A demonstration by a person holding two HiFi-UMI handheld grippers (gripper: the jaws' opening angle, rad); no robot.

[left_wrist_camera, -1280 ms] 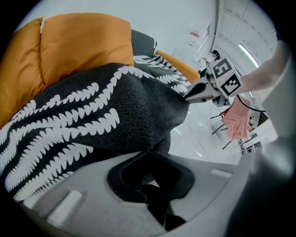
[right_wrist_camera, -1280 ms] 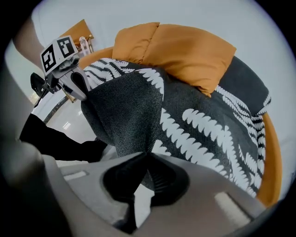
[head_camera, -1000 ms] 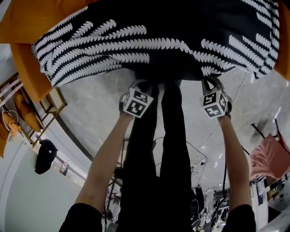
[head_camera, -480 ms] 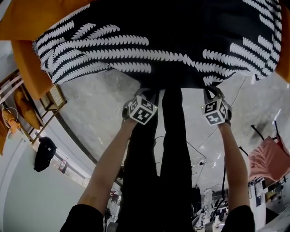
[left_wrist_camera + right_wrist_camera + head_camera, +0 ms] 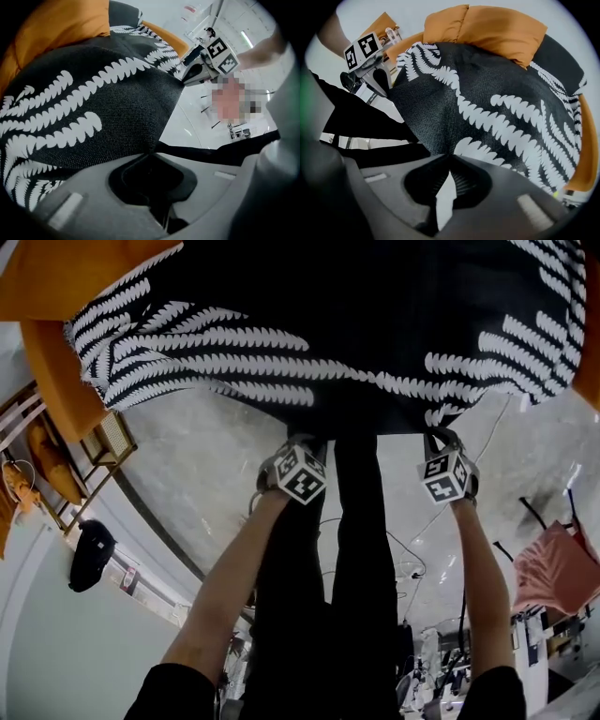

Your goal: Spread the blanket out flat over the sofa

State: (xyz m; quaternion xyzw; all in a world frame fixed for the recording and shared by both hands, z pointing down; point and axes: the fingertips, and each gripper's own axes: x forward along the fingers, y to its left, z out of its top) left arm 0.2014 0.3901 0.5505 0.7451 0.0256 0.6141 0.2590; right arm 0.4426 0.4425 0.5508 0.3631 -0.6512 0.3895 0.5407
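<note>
Blanket (image 5: 328, 324): soft, limp knit, probably light; drapes over sofa (image 5: 56, 362). Left hand-held gripper (image 5: 149, 153) and right hand-held gripper (image 5: 449, 157) each pinch its near hem, the best place to hold

a black bag (image 5: 91, 555) at the left, a pink cloth (image 5: 555, 570) at the right — grey marbled floor (image 5: 206, 456) between.

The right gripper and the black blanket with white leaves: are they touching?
Touching. The right gripper view shows the right gripper with its jaws shut on the edge of the blanket.
</note>
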